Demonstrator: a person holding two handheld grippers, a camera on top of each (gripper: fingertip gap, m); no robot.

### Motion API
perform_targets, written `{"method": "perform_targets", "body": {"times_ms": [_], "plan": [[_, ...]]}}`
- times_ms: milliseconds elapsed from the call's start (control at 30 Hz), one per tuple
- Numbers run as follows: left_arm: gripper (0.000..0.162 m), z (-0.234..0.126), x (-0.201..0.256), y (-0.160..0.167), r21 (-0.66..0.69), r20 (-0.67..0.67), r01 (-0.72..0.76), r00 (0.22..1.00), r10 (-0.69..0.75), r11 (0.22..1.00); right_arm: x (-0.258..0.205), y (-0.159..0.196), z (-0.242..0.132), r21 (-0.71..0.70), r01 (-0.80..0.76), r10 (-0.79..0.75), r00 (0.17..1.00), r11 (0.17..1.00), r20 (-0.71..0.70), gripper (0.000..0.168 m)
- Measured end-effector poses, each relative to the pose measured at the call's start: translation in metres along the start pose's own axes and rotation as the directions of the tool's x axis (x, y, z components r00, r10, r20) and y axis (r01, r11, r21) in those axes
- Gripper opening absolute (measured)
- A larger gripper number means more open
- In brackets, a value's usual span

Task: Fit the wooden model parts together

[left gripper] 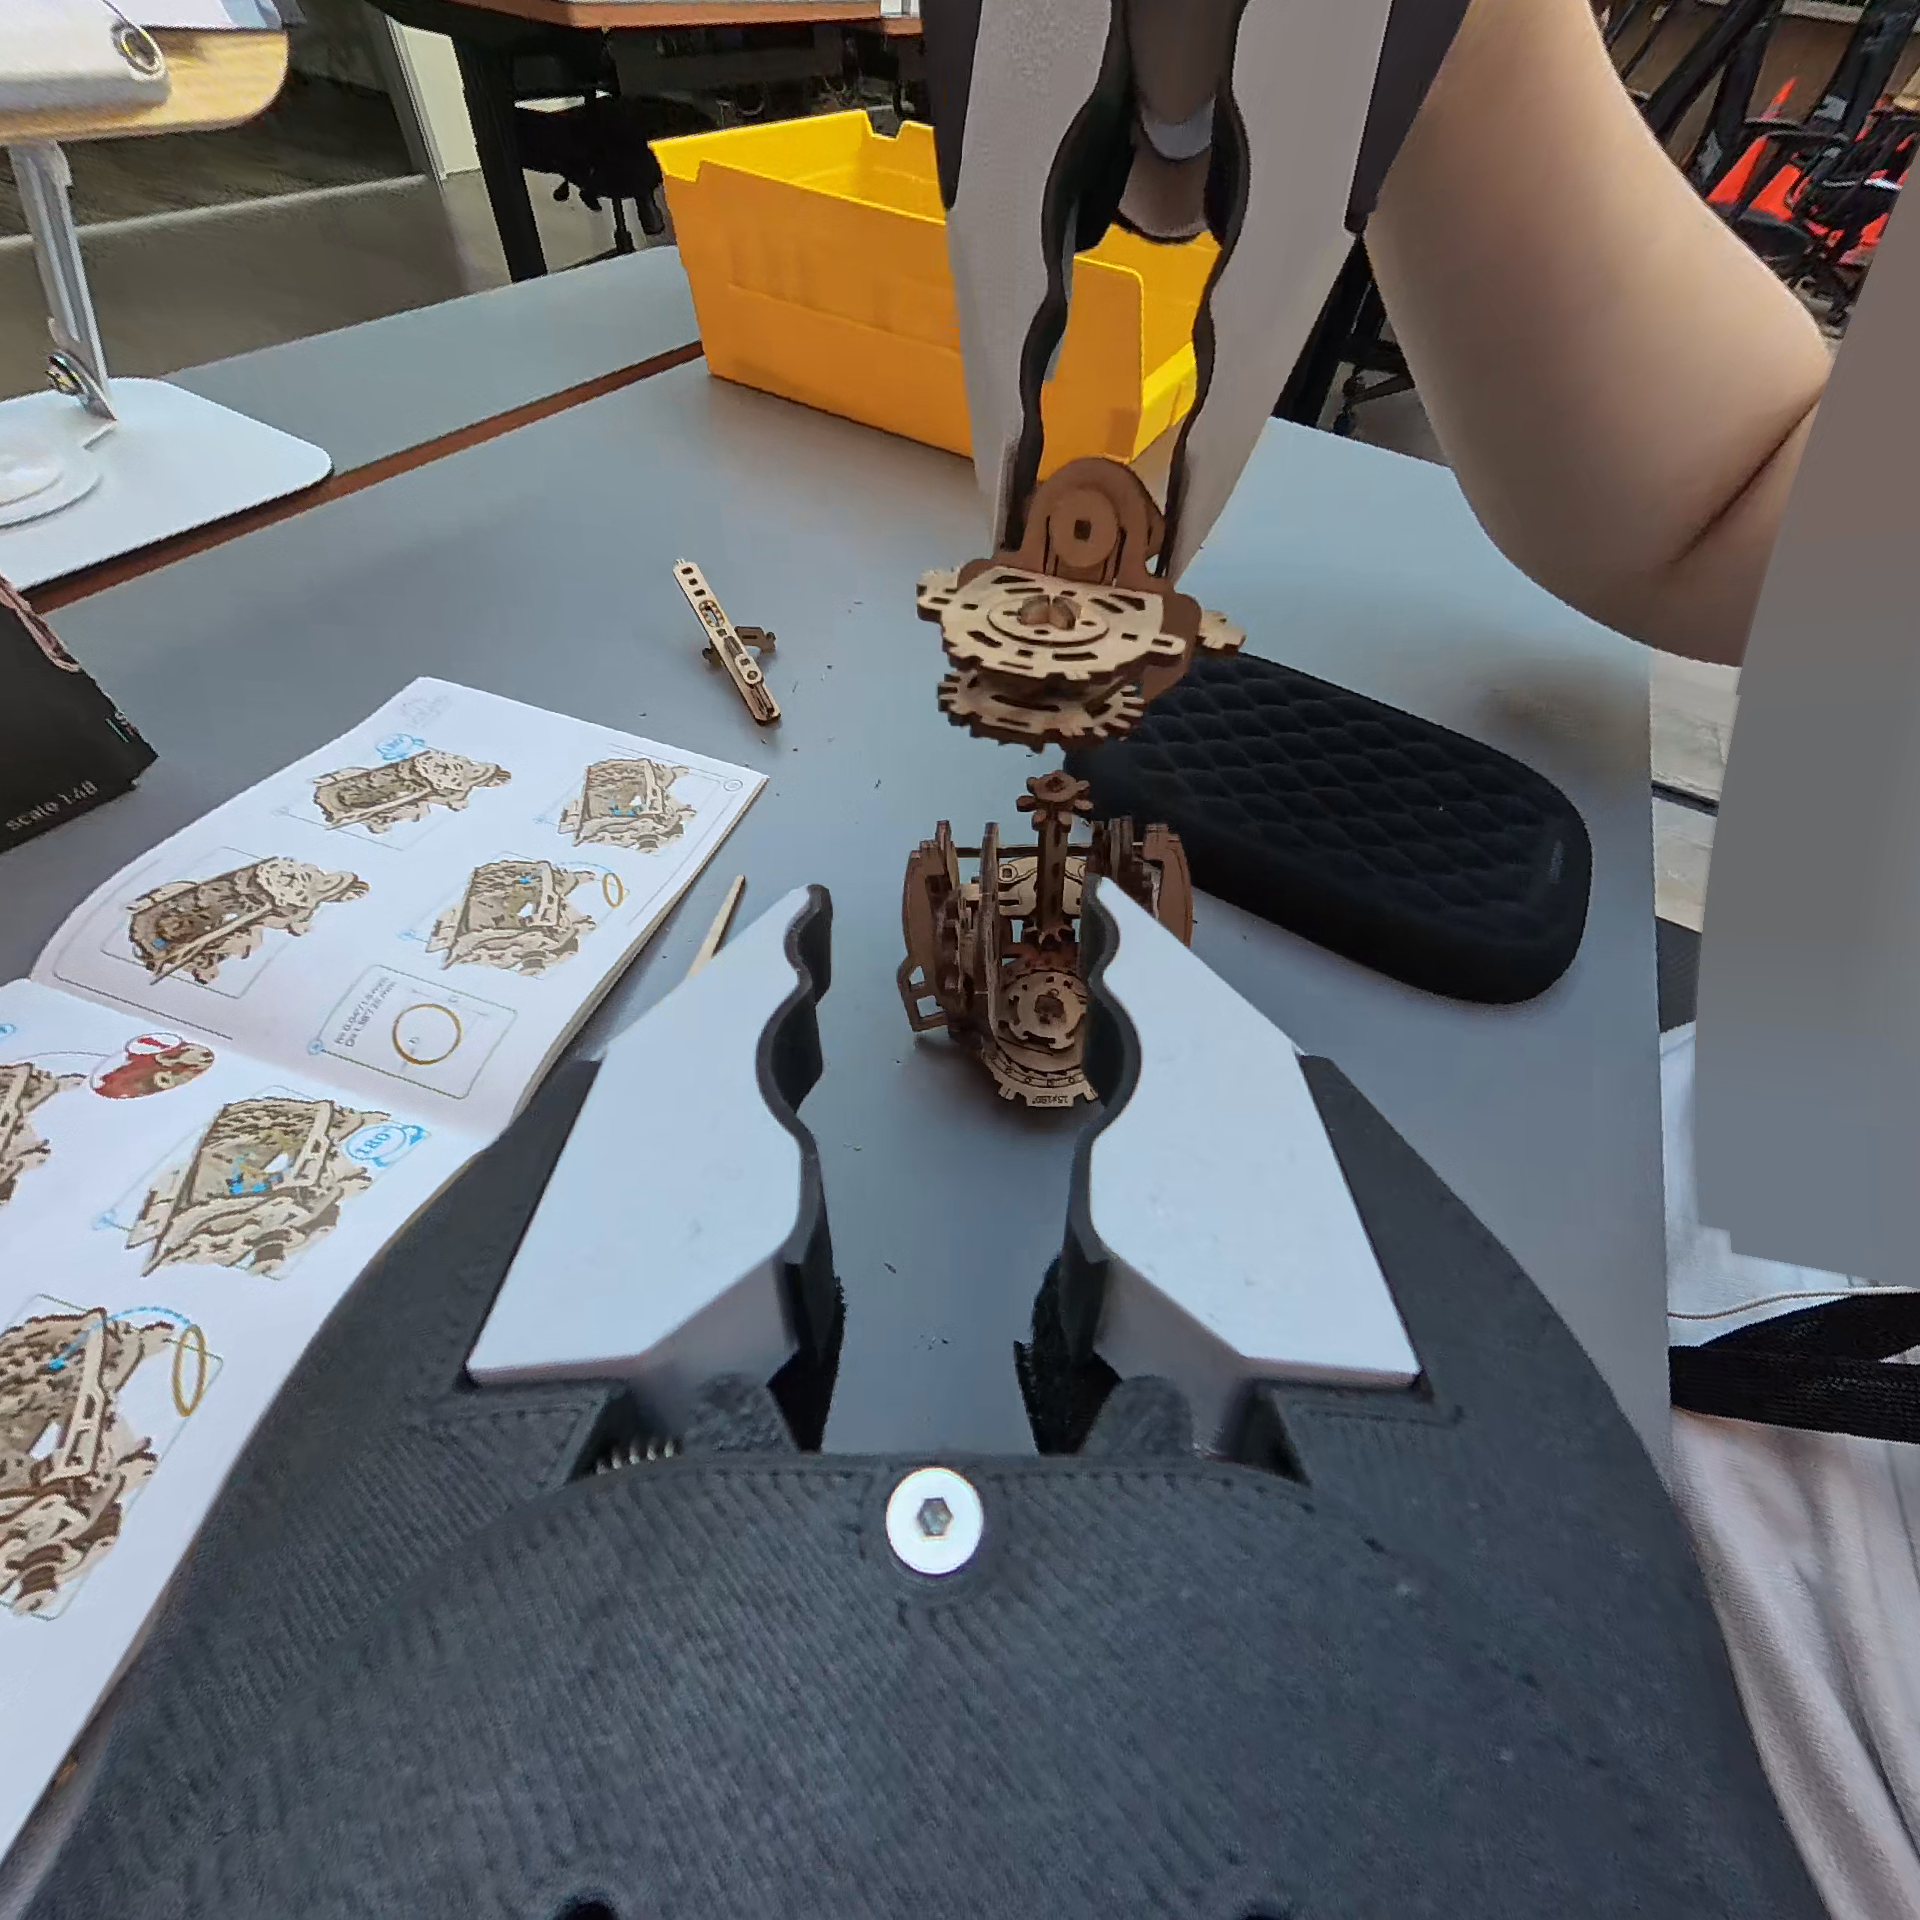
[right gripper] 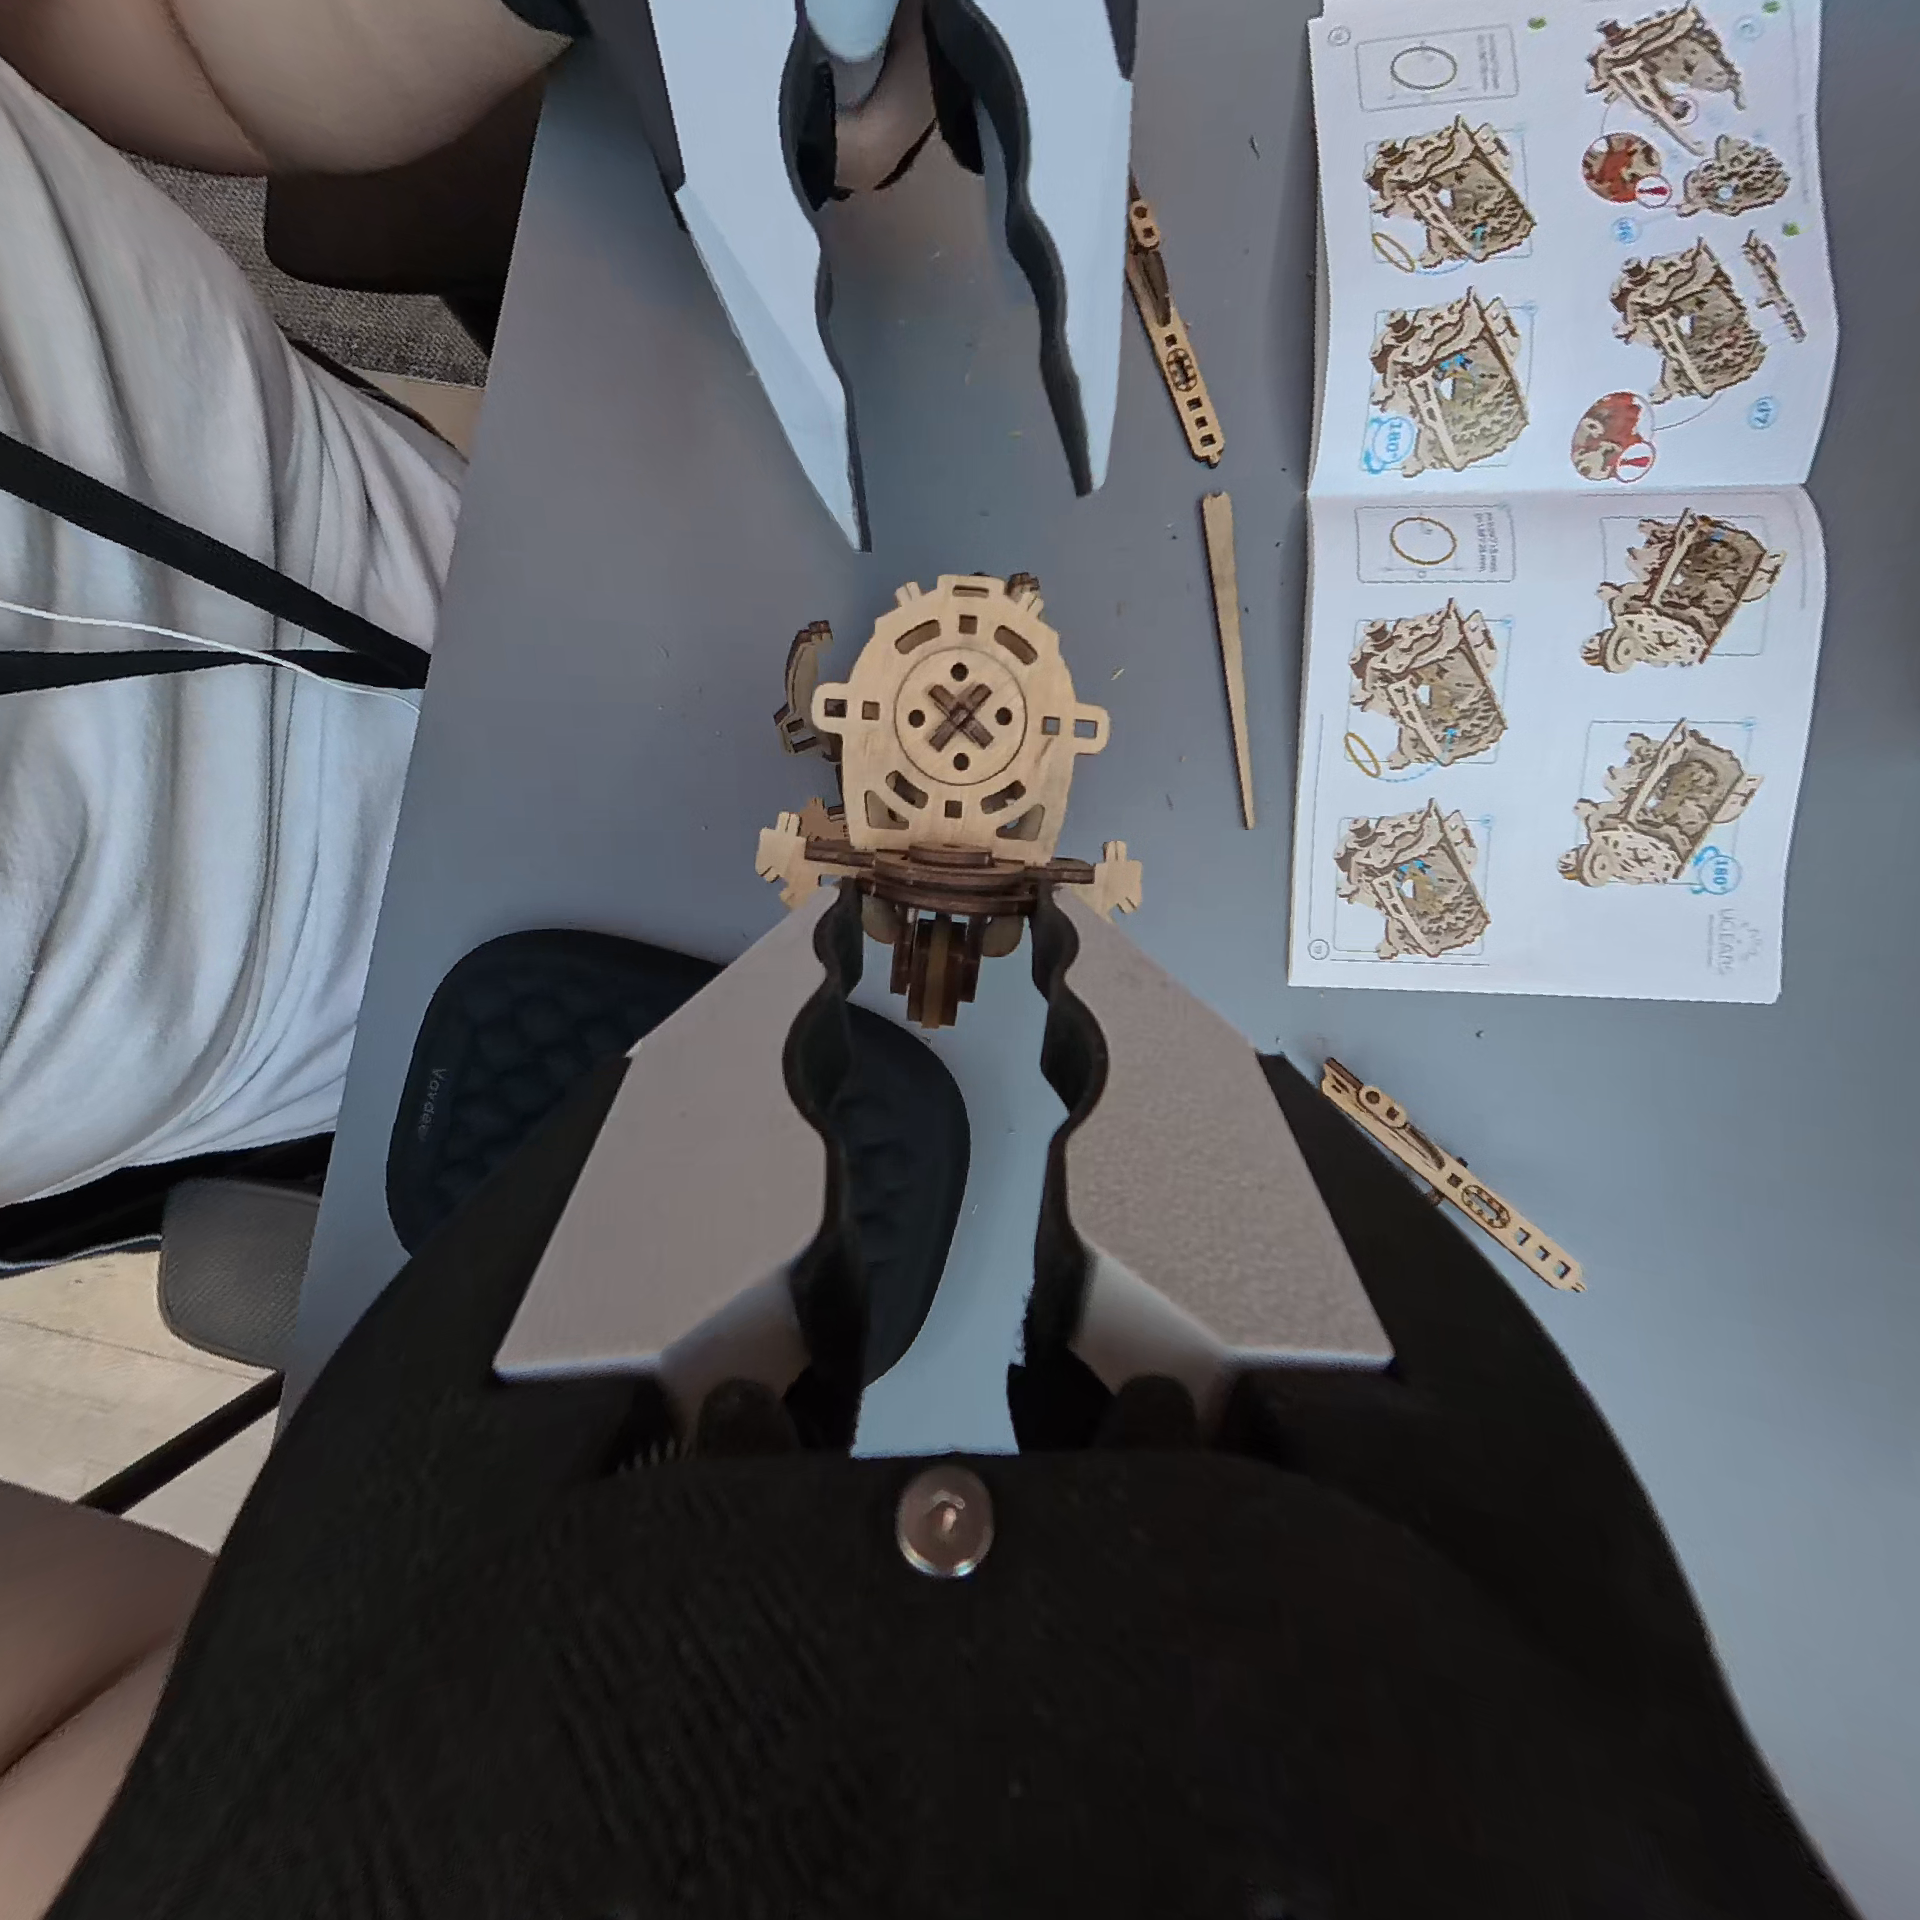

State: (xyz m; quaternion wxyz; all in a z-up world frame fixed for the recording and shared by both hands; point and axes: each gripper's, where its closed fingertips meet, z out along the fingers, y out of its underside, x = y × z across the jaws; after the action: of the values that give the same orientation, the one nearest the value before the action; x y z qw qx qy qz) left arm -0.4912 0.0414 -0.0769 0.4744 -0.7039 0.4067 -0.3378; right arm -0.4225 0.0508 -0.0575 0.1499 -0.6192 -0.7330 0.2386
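Right gripper [right gripper: 940, 894], entering the left wrist view from twelve o'clock, pinches between its two fingertips the hub of a pale, flat, gear-toothed wooden disc assembly [left gripper: 1060, 634], held in the air with its flat faces roughly level and its axis running downward. Directly below it, apart from it, stands a darker brown wooden geared base assembly [left gripper: 1023, 956] on the grey tabletop [left gripper: 520, 540]; its long axis is vertical, marked by an upright shaft capped with a small toothed wheel [left gripper: 1055, 800] pointing up at the disc. Left gripper [left gripper: 956, 935] has its jaws spread and holds nothing; its right-hand fingertip stands just in front of the base assembly, and whether they touch cannot be told. In the right wrist view, three loose wooden pieces lie on the table: one perforated strip [right gripper: 1169, 332] at one o'clock, one plain tapered stick [right gripper: 1229, 655] at two o'clock, and one perforated strip [right gripper: 1455, 1174] at four o'clock. One open white instruction booklet [left gripper: 343, 935] lies at nine o'clock in the left wrist view, one black quilted pad [left gripper: 1351, 831] at three o'clock, one yellow plastic bin [left gripper: 831, 281] at twelve o'clock near the far table edge. Bare tabletop lies between booklet and base assembly.
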Motion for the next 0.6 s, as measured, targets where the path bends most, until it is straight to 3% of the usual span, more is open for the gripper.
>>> {"method": "perform_targets", "body": {"times_ms": [200,367,433,600], "plan": [[0.042,-0.002,0.002,-0.022,0.03,-0.056,-0.042,0.997,0.043,0.999,-0.005,-0.013,0.0,-0.045,0.026,-0.023,0.997,0.999,0.07,0.032],[0.033,-0.002,0.004,-0.016,-0.032,-0.068,-0.153,0.986,0.151,0.988,-0.006,-0.016,0.001,-0.07,0.05,-0.041,0.992,0.996,0.117,0.032],[0.024,-0.002,0.005,-0.013,-0.047,-0.086,-0.141,0.987,0.136,0.989,-0.005,-0.016,0.003,-0.079,0.067,-0.057,0.991,0.995,0.125,0.032],[0.032,-0.003,0.011,-0.011,-0.011,-0.124,-0.047,0.991,0.046,0.999,-0.006,-0.018,0.007,-0.086,0.101,-0.087,0.985,0.991,0.147,0.032]]}}
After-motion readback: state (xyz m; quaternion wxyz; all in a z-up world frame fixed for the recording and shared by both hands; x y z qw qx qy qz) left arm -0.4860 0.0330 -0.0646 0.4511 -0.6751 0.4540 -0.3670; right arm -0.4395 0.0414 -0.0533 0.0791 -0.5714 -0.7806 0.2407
